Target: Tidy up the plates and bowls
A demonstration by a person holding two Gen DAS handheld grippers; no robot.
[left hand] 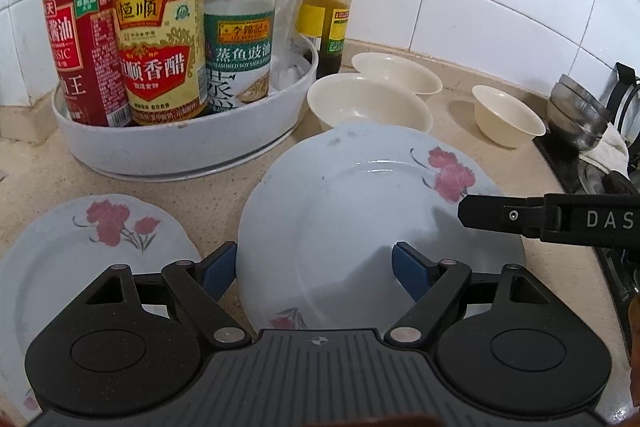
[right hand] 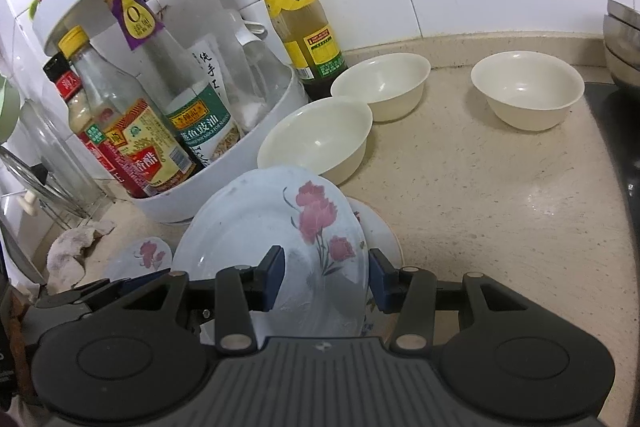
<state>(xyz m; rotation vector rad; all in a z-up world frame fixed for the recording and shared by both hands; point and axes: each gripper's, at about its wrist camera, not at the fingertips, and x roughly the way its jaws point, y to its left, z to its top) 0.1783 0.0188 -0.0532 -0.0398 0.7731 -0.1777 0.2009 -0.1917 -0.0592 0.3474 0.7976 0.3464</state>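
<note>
A white flowered plate (left hand: 360,211) is tilted up off the counter; it also shows in the right wrist view (right hand: 280,239). My left gripper (left hand: 314,273) has its blue pads either side of the plate's near rim. My right gripper (right hand: 326,281) straddles the plate's other edge, and one right finger (left hand: 504,215) reaches in from the right. A second flowered plate (right hand: 380,231) lies flat under the tilted one. A third flowered plate (left hand: 80,247) lies flat at the left. Three cream bowls (right hand: 316,139) (right hand: 384,83) (right hand: 528,89) stand behind.
A white round caddy (left hand: 180,143) of sauce bottles stands at the back left, with a green-labelled bottle (right hand: 296,15) beside it. Stacked steel bowls (left hand: 576,115) and a stove edge (left hand: 616,259) are at the right. A crumpled rag (right hand: 76,247) lies at the left.
</note>
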